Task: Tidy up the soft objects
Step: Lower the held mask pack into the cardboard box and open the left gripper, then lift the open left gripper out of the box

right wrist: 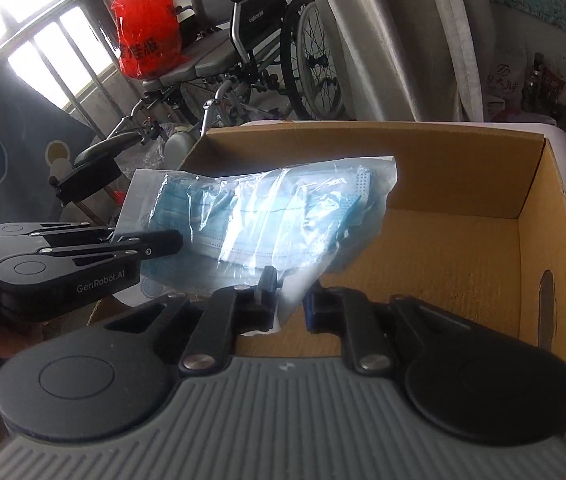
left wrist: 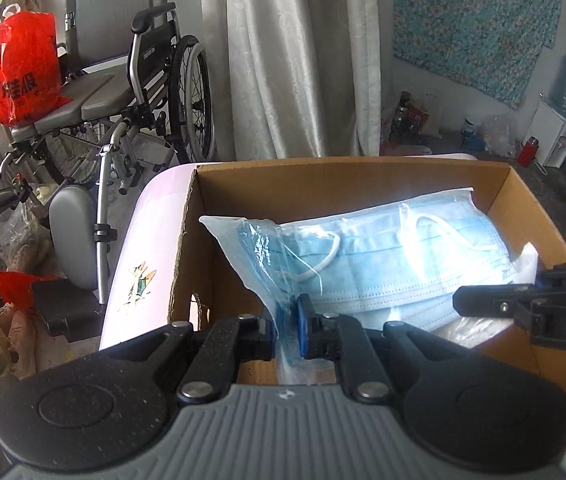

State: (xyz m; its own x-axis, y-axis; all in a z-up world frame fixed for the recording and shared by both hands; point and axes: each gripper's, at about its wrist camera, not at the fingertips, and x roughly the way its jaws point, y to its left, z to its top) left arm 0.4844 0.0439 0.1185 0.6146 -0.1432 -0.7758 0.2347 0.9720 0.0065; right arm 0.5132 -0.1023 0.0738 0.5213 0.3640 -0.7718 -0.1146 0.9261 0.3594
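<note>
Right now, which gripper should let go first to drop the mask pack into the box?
Probably right. The right gripper pinches the mask pack over the open box floor; the left gripper holds its end near the box wall.

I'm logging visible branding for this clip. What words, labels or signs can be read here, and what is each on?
"GenRobot.AI": on the left gripper, seen from the right wrist.
"DAS", cut off by the frame edge: on the right gripper, seen from the left wrist.
Large dark characters on the red plastic bag on the wheelchair: too blurred to read.
Printing on the white bag by the curtain: too blurred to read.
</note>
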